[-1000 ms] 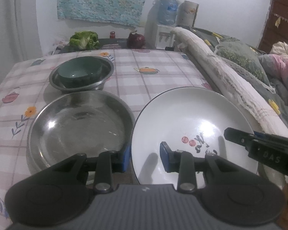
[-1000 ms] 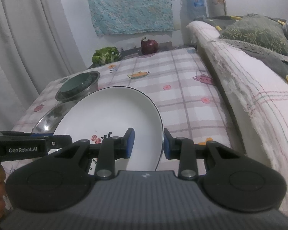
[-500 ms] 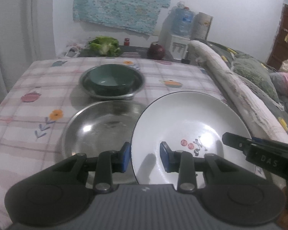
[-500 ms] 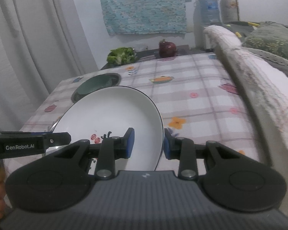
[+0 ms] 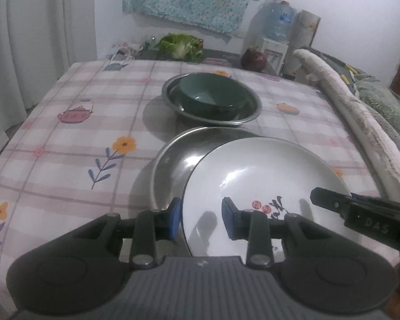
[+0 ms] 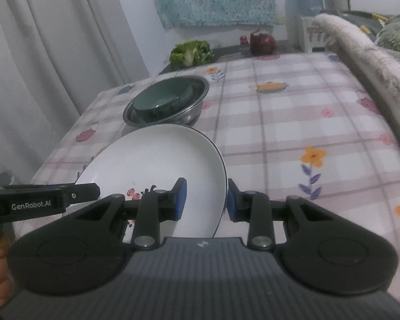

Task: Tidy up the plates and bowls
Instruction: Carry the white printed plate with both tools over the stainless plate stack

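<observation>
I have both grippers, left gripper and right gripper, clamped narrowly on the white plate; only my left view shows the steel plate beneath.

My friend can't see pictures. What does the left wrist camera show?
Two grippers, the left gripper and the right gripper, hold a white plate partly over a steel plate. Behind, a green bowl sits inside a steel bowl on a checked tablecloth.
</observation>
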### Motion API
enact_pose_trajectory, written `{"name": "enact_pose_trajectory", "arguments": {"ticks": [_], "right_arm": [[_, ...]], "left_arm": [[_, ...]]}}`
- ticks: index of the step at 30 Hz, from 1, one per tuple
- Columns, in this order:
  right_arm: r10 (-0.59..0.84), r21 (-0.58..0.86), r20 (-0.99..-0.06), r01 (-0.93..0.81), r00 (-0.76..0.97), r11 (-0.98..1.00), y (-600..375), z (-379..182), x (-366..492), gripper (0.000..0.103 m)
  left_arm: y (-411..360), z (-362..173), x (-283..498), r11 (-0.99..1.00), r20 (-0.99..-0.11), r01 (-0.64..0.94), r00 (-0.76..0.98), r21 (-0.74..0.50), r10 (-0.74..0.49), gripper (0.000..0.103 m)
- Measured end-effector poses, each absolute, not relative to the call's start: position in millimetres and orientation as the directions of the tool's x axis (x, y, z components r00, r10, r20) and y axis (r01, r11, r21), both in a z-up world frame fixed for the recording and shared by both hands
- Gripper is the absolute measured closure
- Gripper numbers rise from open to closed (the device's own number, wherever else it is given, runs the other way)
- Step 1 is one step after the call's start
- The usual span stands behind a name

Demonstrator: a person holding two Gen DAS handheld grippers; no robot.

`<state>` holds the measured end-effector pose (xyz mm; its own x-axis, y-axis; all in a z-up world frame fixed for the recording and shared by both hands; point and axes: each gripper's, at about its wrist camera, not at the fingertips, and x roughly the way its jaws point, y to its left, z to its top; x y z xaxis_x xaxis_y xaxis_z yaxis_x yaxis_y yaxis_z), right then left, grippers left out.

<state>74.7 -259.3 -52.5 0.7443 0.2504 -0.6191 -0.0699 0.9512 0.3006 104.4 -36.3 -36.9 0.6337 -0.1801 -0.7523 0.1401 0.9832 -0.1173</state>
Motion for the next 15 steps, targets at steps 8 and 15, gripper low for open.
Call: {"name": "enact_pose_trajectory", "arguments": {"ticks": [8, 15], "right_arm": [[0.243, 0.307, -0.649, -0.045, 0.721, 0.951, -250.0, -57.4, 92.3, 0.072], [0.226, 0.297, -0.637, -0.036, 0.737, 0.954, -252.3, -51.9, 94.9, 0.070]], "left_arm": [[-21.2, -48.4, 117.5, 0.976, -0.772, 0.152, 0.598, -0.157, -0.218, 0.070], [-12.0, -48.4, 118.0, 0.965, -0.767, 0.178, 0.587, -0.192, -0.261, 0.070]]}}
